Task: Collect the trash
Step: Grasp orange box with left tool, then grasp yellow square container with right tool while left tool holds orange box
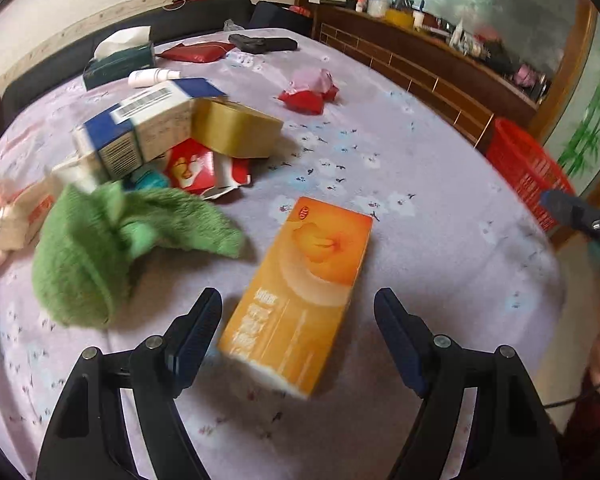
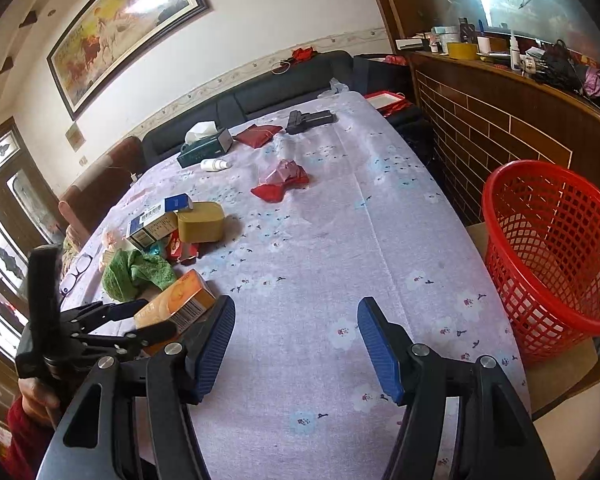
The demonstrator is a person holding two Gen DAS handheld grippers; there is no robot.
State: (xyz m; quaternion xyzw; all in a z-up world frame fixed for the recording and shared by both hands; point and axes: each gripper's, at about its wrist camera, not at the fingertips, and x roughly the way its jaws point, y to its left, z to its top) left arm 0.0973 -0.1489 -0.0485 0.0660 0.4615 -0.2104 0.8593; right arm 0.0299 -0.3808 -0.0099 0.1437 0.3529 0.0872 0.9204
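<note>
The left tongs (image 1: 298, 334) stand apart over the near end of the orange box (image 1: 300, 292), which lies flat on the table (image 1: 420, 200) between the two fingers. The pads (image 1: 198, 330) do not touch the box; it looks lined up lengthwise with the tongs so that they can close across its narrow width. The right wrist view shows the same: the left tongs (image 2: 130, 322) straddle the box (image 2: 178, 300) from the table's edge.

The right tongs (image 2: 296, 346) are also apart and empty, with only bare cloth between their fingers. They hang near the red basket (image 2: 556, 256), which stands just off the table's right side, probably as the bin for the trash.

Just beyond the box lies a crumpled green cloth (image 1: 100, 248). Behind it is the main pile: a blue-and-white carton (image 1: 148, 124), a tape roll (image 1: 236, 128) touching it, and a torn red wrapper (image 1: 204, 168) under both. Farther out, well apart, sits a crumpled red-and-pink bag (image 1: 310, 90). At the far end are a tissue box (image 1: 120, 60), a white bottle (image 1: 152, 77), a red pouch (image 1: 196, 51) and a black case (image 1: 264, 43).

The box is probably the next pick, being nearest.
</note>
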